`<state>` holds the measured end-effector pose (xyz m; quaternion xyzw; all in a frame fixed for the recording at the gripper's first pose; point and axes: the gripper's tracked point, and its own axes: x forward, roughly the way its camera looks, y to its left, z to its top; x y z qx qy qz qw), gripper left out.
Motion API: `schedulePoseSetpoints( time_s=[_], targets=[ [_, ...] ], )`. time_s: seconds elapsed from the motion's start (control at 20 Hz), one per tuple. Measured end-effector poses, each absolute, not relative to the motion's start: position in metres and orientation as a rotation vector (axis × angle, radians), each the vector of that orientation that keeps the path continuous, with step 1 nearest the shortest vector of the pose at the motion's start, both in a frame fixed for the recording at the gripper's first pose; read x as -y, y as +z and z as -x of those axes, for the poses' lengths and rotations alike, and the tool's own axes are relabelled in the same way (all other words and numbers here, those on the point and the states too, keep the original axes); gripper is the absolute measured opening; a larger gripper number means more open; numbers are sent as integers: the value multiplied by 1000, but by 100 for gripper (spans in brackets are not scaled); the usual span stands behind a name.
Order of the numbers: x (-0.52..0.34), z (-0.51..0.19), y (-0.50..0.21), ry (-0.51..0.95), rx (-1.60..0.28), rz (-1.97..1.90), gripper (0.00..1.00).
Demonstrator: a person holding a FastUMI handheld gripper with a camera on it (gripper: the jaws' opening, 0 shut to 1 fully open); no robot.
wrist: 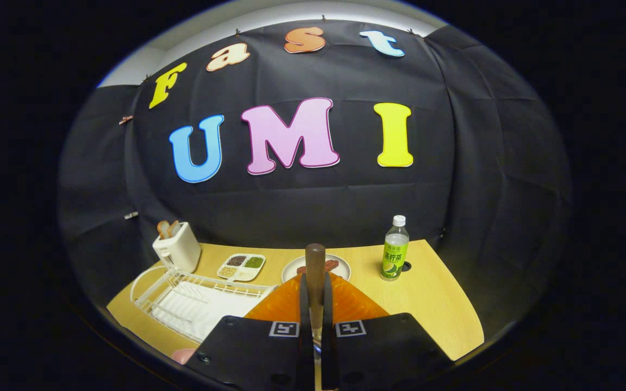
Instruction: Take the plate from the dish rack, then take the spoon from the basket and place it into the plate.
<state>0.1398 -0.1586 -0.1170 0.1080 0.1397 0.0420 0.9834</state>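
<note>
One spoon [315, 271] is standing up between the tongs [315, 326], its wooden handle rising ahead of the fingertips while the fingers are pressing in on its lower shaft from both sides, nearly closed. The bowl end is hidden below the fingers. The spoon is looking light and stiff, with a smooth rounded handle that could be twisting or sliding in a narrow pinch, so the low hold near the neck is seeming sensible; a hold nearer its balance point would be steadying it more.

Just under and beyond the fingers an orange plate [345, 304] is lying, ribbed and glossy, probably thin plastic and light enough to skid if nudged. The spoon is hanging over it, so the placing step is appearing close.

The tongs are pointing forward and level, tilted slightly down toward the middle of the bench [438, 304], held well above it.

Beside the plate, toward the bench's left edge, a white rack [193, 304] is sitting. Further back are a toaster [178, 248], a divided dish [241, 266] and a white plate [340, 266] with food; a bottle [395, 248] is standing near the back right corner.
</note>
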Motion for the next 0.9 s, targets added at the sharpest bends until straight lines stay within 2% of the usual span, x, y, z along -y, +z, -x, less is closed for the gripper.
schedulePoseSetpoints(
  time_s=[0.35, 0.65, 0.9],
  targets=[
    [76, -54, -106, 108, -323, -335, 9],
    [-19, -10, -162, 180, -425, -411, 9],
    [-66, 8, -220, 212, -507, -406, 9]
  ],
)
